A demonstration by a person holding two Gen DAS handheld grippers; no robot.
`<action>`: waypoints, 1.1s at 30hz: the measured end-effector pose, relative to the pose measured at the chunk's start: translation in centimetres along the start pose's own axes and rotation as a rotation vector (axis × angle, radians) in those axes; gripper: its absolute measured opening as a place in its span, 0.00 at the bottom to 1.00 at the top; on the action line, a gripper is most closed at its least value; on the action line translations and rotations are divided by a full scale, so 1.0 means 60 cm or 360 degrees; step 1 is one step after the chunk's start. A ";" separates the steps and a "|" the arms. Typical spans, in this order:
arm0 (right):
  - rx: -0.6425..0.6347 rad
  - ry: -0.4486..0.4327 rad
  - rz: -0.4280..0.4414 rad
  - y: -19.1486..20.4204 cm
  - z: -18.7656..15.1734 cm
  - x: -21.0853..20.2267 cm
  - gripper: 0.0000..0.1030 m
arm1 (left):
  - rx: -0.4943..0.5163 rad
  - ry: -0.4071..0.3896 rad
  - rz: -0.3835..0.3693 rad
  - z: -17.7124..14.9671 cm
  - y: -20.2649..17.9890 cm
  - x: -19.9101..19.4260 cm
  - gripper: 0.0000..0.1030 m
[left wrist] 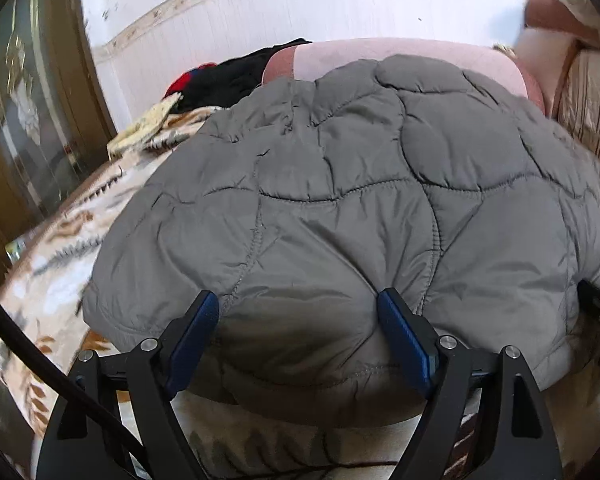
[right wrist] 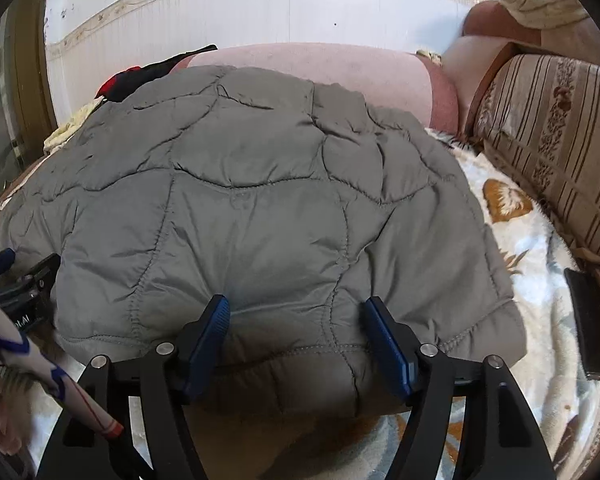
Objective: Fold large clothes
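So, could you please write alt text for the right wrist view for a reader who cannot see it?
The right gripper, jaws spread wide, straddles the near edge of a grey quilted jacket spread over a leaf-patterned blanket. Beyond it lie a pink cushion and dark clothes; the left gripper shows at the left edge.

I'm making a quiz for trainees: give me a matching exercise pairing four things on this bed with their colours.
Things:
1. quilted puffer jacket
2. long bolster pillow
3. crumpled garment by the wall
4. striped cushion at the right

Colours:
A. black with red
B. grey
C. beige with brown stripes
D. pink

Pairs: 1-B, 2-D, 3-A, 4-C
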State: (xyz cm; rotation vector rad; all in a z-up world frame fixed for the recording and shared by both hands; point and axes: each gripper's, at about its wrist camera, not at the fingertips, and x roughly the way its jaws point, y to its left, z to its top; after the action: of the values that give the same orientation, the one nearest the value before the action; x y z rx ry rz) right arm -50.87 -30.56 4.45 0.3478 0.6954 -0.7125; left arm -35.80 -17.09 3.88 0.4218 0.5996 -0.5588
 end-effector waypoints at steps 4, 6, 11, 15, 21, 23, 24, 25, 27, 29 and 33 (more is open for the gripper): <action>-0.0008 -0.0029 0.0006 -0.003 -0.003 -0.011 0.72 | 0.0010 -0.0057 0.0014 -0.009 0.000 -0.025 0.79; 0.0019 -0.0086 0.0021 -0.003 -0.004 -0.039 0.72 | 0.0004 -0.0093 0.0032 -0.017 0.007 -0.051 0.79; 0.0139 -0.0185 -0.0006 -0.026 -0.011 -0.089 0.72 | -0.0024 -0.0194 0.0094 -0.023 0.025 -0.091 0.80; 0.0228 -0.0089 -0.0155 -0.061 -0.010 -0.073 0.72 | -0.0119 -0.0004 0.0110 -0.025 0.051 -0.049 0.81; 0.0233 0.0050 -0.0088 -0.077 -0.015 -0.031 0.78 | -0.0158 0.0089 0.0081 -0.030 0.050 -0.015 0.86; 0.0223 0.0053 -0.0093 -0.073 -0.017 -0.024 0.79 | -0.0129 0.0064 0.0108 -0.035 0.043 -0.019 0.86; 0.0231 0.0045 -0.0093 -0.073 -0.017 -0.027 0.79 | -0.0118 0.0054 0.0115 -0.036 0.042 -0.023 0.86; 0.0236 0.0037 -0.0097 -0.072 -0.018 -0.031 0.79 | -0.0111 0.0046 0.0120 -0.037 0.042 -0.027 0.86; 0.0230 -0.0005 -0.0119 -0.069 -0.020 -0.046 0.79 | -0.0105 -0.0001 0.0154 -0.039 0.042 -0.045 0.86; 0.0196 -0.0092 -0.0148 -0.059 -0.023 -0.070 0.78 | -0.0103 -0.0112 0.0235 -0.035 0.043 -0.070 0.86; 0.0077 -0.0181 -0.0148 -0.027 -0.020 -0.099 0.78 | -0.0151 -0.0077 0.0217 -0.024 0.050 -0.074 0.86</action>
State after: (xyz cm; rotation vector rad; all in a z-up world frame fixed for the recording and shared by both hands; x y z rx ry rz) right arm -55.83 -28.28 7.52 0.3184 0.5904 -0.8324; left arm -37.62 -12.41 6.24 0.3558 0.5443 -0.4079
